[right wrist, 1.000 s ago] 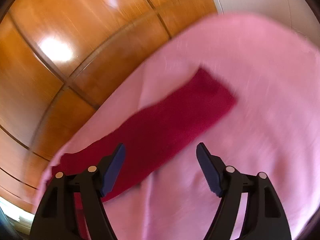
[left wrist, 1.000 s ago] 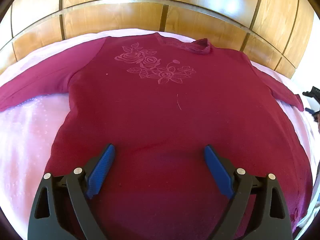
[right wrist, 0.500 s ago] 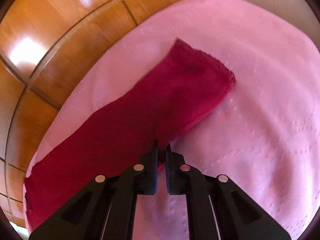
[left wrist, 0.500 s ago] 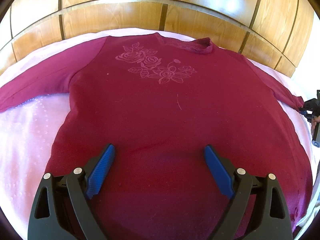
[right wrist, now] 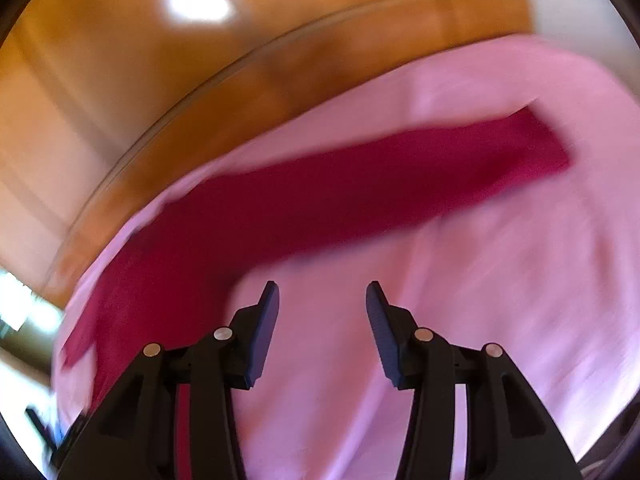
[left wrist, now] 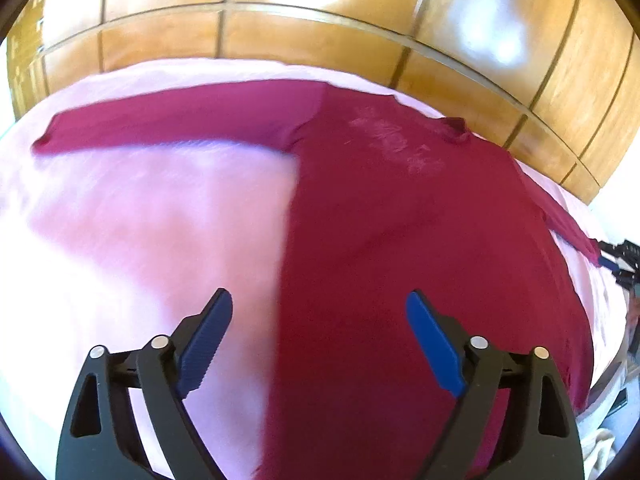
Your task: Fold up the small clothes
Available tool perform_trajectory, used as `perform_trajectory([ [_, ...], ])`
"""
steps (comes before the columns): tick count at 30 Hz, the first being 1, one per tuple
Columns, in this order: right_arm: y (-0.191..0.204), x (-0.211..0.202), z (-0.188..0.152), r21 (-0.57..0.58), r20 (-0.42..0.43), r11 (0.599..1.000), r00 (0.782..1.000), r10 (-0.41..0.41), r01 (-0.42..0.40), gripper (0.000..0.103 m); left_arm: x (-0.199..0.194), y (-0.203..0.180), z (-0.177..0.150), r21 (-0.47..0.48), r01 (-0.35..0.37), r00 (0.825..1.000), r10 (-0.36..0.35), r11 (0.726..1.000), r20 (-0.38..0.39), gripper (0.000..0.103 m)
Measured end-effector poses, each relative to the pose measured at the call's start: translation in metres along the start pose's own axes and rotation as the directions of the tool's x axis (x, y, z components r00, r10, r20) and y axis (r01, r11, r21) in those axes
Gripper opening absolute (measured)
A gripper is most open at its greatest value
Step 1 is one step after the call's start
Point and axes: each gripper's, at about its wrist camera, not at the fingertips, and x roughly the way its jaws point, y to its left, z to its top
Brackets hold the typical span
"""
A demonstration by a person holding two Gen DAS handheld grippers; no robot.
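Observation:
A maroon sweater with a faded rose print lies flat on a pink bed sheet, both sleeves spread out. My left gripper hovers over the body's left side edge. Its jaws are wide and closing slightly, with nothing pressed between the blue pads. The left sleeve stretches toward the far left. In the right wrist view, the right sleeve lies straight across the sheet. My right gripper is above bare sheet, near the sleeve, jaws opening and holding nothing. It also shows by the cuff.
Glossy wooden wardrobe panels run along the far side of the bed. A white wall shows at the upper right in the right wrist view. Pale objects sit off the bed's right edge.
The right gripper, shut on the sleeve half a second ago, has let go, opened and drawn back. The left gripper has swung left, from over the body's middle to its left edge.

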Motion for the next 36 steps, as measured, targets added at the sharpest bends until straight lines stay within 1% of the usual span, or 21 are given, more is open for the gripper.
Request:
perform_trajectory([
  [1, 0.014, 0.005, -0.017, -0.030, -0.040, 0.999, 0.999, 0.036, -0.037, 0.045, -0.002, 0.003, -0.003, -0.005, 0.003, 1.000, -0.003, 1.000, -0.004, 0.084],
  [3, 0.030, 0.011, -0.039, -0.063, -0.095, 0.996, 0.993, 0.063, -0.069, 0.045, -0.006, 0.012, -0.013, -0.017, 0.022, 1.000, -0.022, 1.000, -0.021, 0.074],
  [4, 0.038, 0.016, -0.054, -0.083, -0.129, 0.993, 0.989, 0.067, -0.078, 0.045, -0.006, 0.015, -0.017, -0.017, 0.030, 0.999, -0.030, 0.999, -0.031, 0.072],
  [7, 0.047, 0.027, -0.081, -0.090, -0.196, 0.992, 0.978, 0.065, -0.084, 0.045, -0.007, 0.019, -0.027, -0.018, 0.038, 0.999, -0.038, 0.999, -0.036, 0.065],
  [8, 0.049, 0.030, -0.082, -0.090, -0.210, 0.992, 0.975, 0.067, -0.087, 0.042, -0.008, 0.019, -0.029, -0.011, 0.044, 0.998, -0.045, 0.999, -0.033, 0.063],
  [10, 0.055, 0.031, -0.090, -0.107, -0.223, 0.991, 0.973, 0.058, -0.083, 0.032, -0.007, 0.019, -0.029, -0.012, 0.057, 0.998, -0.058, 0.998, -0.034, 0.055],
  [11, 0.057, 0.032, -0.096, -0.115, -0.233, 0.990, 0.971, 0.056, -0.085, 0.021, -0.005, 0.018, -0.029, -0.012, 0.078, 0.996, -0.078, 0.997, -0.047, 0.038],
  [12, 0.057, 0.036, -0.087, -0.118, -0.237, 0.989, 0.970, 0.056, -0.086, 0.009, -0.002, 0.017, -0.029, -0.011, 0.103, 0.993, -0.103, 0.995, -0.065, 0.019],
  [13, 0.061, 0.034, -0.088, -0.140, -0.226, 0.988, 0.973, 0.039, -0.072, 0.009, 0.001, 0.015, -0.029, -0.004, 0.117, 0.990, -0.117, 0.993, -0.080, 0.016],
  [14, 0.066, 0.028, -0.090, -0.157, -0.218, 0.985, 0.975, 0.030, -0.066, 0.008, 0.001, 0.013, -0.028, 0.008, 0.111, 0.991, -0.110, 0.994, -0.078, 0.010],
  [15, 0.068, 0.021, -0.092, -0.174, -0.207, 0.983, 0.978, 0.026, -0.063, 0.008, 0.000, 0.010, -0.027, 0.029, 0.107, 0.991, -0.104, 0.994, -0.078, 0.008],
  [18, 0.074, 0.003, -0.101, -0.219, -0.194, 0.974, 0.981, 0.018, -0.061, 0.007, -0.006, 0.015, -0.030, 0.031, 0.123, 0.988, -0.119, 0.992, -0.095, 0.007],
  [21, 0.072, 0.010, -0.117, -0.249, -0.235, 0.968, 0.972, -0.023, -0.038, 0.007, -0.007, 0.023, -0.034, 0.031, 0.121, 0.987, -0.117, 0.992, -0.112, 0.007],
  [24, 0.064, 0.022, -0.124, -0.202, -0.253, 0.979, 0.967, -0.012, -0.040, 0.008, -0.009, 0.021, -0.033, 0.034, 0.112, 0.987, -0.107, 0.993, -0.119, 0.009],
  [26, 0.063, 0.027, -0.119, -0.160, -0.249, 0.985, 0.968, 0.021, -0.062, 0.010, -0.017, 0.017, -0.026, 0.039, 0.099, 0.991, -0.096, 0.994, -0.088, 0.009],
  [28, 0.059, 0.025, -0.111, -0.133, -0.223, 0.989, 0.974, 0.039, -0.070, 0.020, -0.025, 0.015, -0.017, 0.047, 0.090, 0.995, -0.088, 0.995, -0.047, 0.024],
  [29, 0.056, 0.023, -0.107, -0.118, -0.205, 0.991, 0.978, 0.045, -0.070, 0.033, -0.028, 0.014, -0.014, 0.045, 0.083, 0.996, -0.082, 0.996, -0.024, 0.039],
  [30, 0.053, 0.020, -0.102, -0.100, -0.182, 0.993, 0.982, 0.047, -0.066, 0.041, -0.031, 0.012, -0.010, 0.041, 0.077, 0.997, -0.078, 0.996, 0.005, 0.048],
  [31, 0.050, 0.018, -0.096, -0.082, -0.161, 0.995, 0.986, 0.050, -0.064, 0.041, -0.032, 0.007, -0.003, 0.039, 0.081, 0.996, -0.082, 0.996, 0.032, 0.049],
  [34, 0.033, 0.011, -0.071, 0.009, -0.080, 0.998, 0.995, 0.060, -0.059, 0.041, -0.028, -0.014, 0.013, 0.067, 0.121, 0.991, -0.124, 0.990, 0.057, 0.049],
  [36, 0.008, 0.006, -0.055, 0.102, -0.022, 0.993, 0.998, 0.062, -0.060, 0.041, -0.018, -0.029, 0.019, 0.095, 0.142, 0.988, -0.147, 0.985, 0.049, 0.049],
])
